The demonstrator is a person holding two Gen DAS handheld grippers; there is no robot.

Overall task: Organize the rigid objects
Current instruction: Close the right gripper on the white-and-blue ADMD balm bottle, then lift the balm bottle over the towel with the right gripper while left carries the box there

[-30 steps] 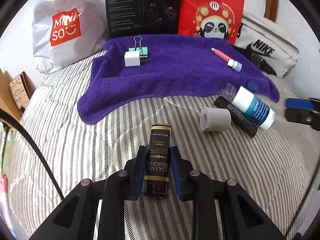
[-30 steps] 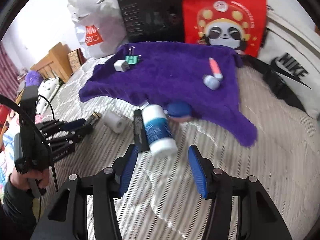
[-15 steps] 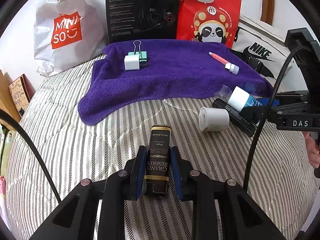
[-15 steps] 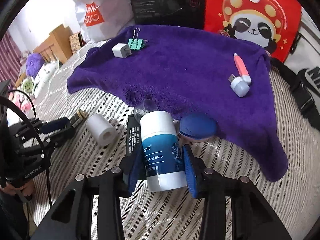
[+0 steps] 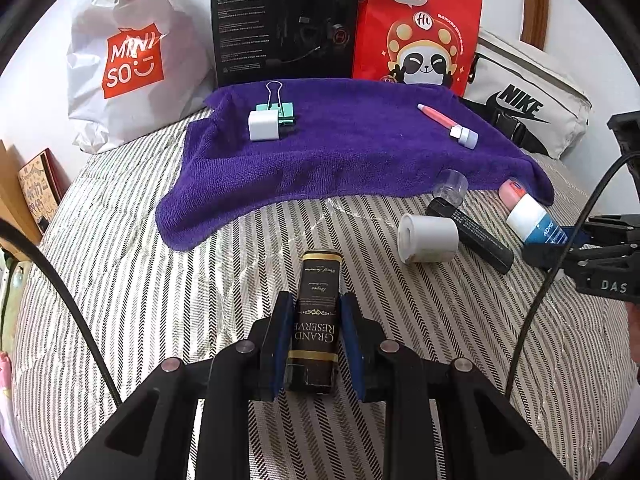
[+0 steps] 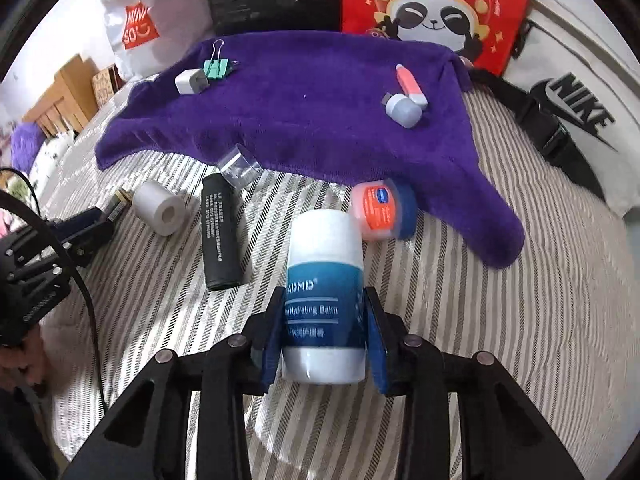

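My left claw holds the dark box, my right claw grips the balm tube, whose blurred label I read only partly.

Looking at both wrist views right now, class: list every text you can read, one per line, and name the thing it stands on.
"MINI SO": white plastic bag
"HECATE": black box; its small print is too small to read
"NIKE": grey bag
"GRAND RESERVE": dark tin in the left gripper
"Hydrating Balm": blue and white tube in the right gripper
"DAS": right gripper body
Black tube: print too small to read
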